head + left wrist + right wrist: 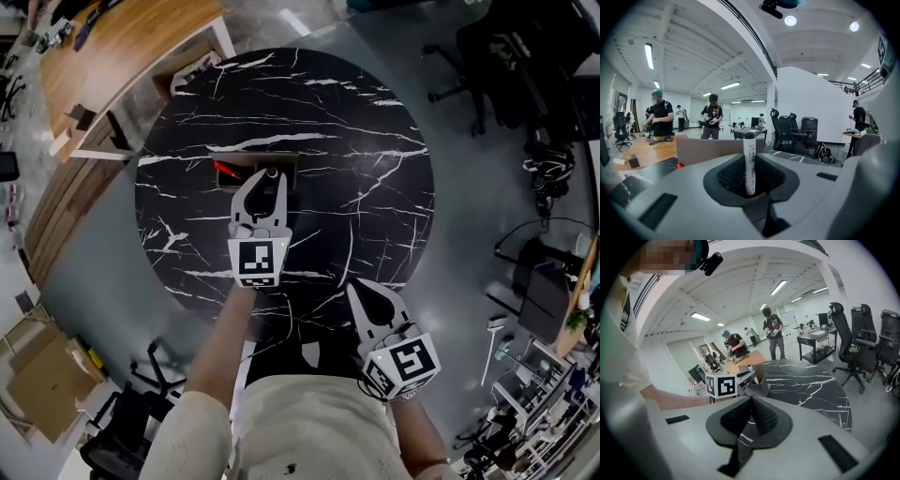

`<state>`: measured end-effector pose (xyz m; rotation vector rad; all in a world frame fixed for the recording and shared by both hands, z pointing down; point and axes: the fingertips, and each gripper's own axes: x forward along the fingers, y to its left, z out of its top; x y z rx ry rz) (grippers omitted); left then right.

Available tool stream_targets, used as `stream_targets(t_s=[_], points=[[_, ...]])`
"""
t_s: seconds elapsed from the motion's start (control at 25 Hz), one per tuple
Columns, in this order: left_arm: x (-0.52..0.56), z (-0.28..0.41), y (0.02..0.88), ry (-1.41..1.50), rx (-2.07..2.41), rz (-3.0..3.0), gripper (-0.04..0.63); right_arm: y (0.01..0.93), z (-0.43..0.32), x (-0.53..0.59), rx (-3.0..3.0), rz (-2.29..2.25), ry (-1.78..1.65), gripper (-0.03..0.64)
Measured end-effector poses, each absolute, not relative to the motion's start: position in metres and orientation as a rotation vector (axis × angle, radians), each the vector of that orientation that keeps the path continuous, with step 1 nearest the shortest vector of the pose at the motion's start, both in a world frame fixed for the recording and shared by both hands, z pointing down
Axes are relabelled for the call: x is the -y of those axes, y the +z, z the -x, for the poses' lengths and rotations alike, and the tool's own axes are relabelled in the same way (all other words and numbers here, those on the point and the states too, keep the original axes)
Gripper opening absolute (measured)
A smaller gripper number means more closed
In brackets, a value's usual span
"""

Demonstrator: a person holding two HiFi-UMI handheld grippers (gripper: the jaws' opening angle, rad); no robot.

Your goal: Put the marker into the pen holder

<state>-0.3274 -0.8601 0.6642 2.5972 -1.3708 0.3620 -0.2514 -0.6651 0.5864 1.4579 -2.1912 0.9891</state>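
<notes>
My left gripper (pixel 265 184) is shut on a white marker (pixel 749 161) with a black cap, which stands upright between the pads. In the head view the marker's cap (pixel 271 173) shows at the near rim of the pen holder (pixel 255 163), a brown open box on the round black marble table (pixel 375 187). In the left gripper view the pen holder (pixel 708 150) rises just behind the marker. My right gripper (pixel 364 291) hangs shut and empty over the table's near edge; its own view shows the tips (pixel 751 399) pressed together.
A red object (pixel 225 171) lies beside the holder's left side. A wooden bench (pixel 112 47) stands at the upper left. Office chairs (pixel 853 348) and several people (pixel 710 117) are further off in the room.
</notes>
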Motion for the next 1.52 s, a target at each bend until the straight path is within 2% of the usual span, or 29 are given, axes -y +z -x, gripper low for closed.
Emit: stream_targets(t_s=[0.4,0.56,0.84,1.08,1.16,1.28,1.52], points=[[0.858,0.325,0.673,0.391,1.382,-2.602,0.075,0.594,0.257,0.661,2.208,-1.405,0.990,0.017],[0.856,0.329,0.660,0.363,1.413,-2.612,0.112,0.591,0.253,0.658,2.214,-1.405,0.981,0.017],[0.846,0.330,0.621,0.312,1.421,-2.661,0.115,0.575,0.251,0.655,2.247,-1.407,0.936,0.017],[0.820,0.337,0.560,0.049,1.473,-2.654,0.114,0.551,0.253,0.656,2.299,-1.404,0.873,0.017],[0.806,0.340,0.542,0.028,1.484,-2.649,0.092,0.543,0.254,0.656,2.321,-1.401,0.851,0.017],[0.780,0.343,0.518,0.025,1.523,-2.651,0.026,0.531,0.255,0.655,2.351,-1.397,0.827,0.017],[0.727,0.337,0.487,0.067,1.474,-2.663,0.012,0.499,0.266,0.663,2.430,-1.392,0.761,0.017]])
